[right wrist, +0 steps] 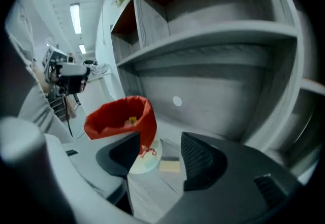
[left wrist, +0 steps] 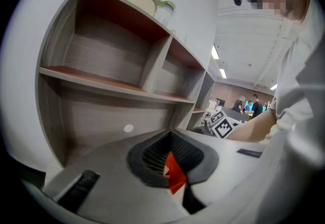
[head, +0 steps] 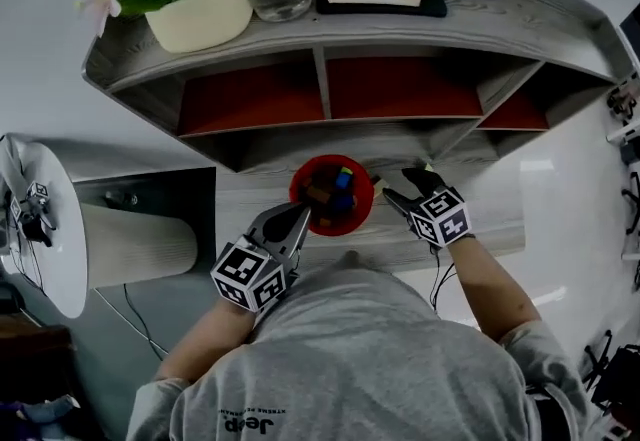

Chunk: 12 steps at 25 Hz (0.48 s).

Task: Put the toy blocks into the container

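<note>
Gripping the red container (head: 300, 191) (right wrist: 119, 116) by its rim with the left tool (head: 305, 214) (left wrist: 172, 167), jaws pressed together on the red fabric. Holding the right tool (head: 400, 184) (right wrist: 160, 154) just right of the container, jaws spread apart and empty. Straight ahead between them, lying flat on the worktop (right wrist: 147, 192): a pale yellow block (right wrist: 169, 166), just beside the container's base. Inside the container: coloured blocks (head: 335, 191).

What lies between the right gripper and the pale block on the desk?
Only bare desk separates the right gripper from the block, shown in the right gripper view.
</note>
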Tool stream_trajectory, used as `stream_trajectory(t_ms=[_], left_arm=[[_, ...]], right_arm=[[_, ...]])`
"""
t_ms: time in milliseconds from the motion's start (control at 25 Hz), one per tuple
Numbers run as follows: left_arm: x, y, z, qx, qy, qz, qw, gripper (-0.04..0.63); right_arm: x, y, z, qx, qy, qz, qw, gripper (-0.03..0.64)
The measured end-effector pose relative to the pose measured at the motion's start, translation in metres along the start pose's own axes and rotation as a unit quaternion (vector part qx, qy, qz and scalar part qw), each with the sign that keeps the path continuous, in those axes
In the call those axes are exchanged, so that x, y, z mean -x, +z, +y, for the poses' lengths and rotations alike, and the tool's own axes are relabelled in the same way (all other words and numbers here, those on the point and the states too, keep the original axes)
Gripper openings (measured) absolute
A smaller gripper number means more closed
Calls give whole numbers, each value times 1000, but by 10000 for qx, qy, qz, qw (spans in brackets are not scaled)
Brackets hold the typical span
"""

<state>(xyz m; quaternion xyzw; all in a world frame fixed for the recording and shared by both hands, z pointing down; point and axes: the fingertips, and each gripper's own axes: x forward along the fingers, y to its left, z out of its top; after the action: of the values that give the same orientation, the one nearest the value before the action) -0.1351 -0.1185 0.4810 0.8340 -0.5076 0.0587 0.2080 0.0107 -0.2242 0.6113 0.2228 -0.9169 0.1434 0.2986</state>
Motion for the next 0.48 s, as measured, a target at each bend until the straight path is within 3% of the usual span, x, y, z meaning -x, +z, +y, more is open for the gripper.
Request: stream_trajectory(t_ms=[240,480], left_arm=[[-11,-17,-2,5,25,303,9995,8],[0,-36,5,39,136,545,9984,8]], right_arm=[[-74,-80,-12,-82,-30,798,9968,293],[-116,-119,-22,-209,-243,1266,9914,354]])
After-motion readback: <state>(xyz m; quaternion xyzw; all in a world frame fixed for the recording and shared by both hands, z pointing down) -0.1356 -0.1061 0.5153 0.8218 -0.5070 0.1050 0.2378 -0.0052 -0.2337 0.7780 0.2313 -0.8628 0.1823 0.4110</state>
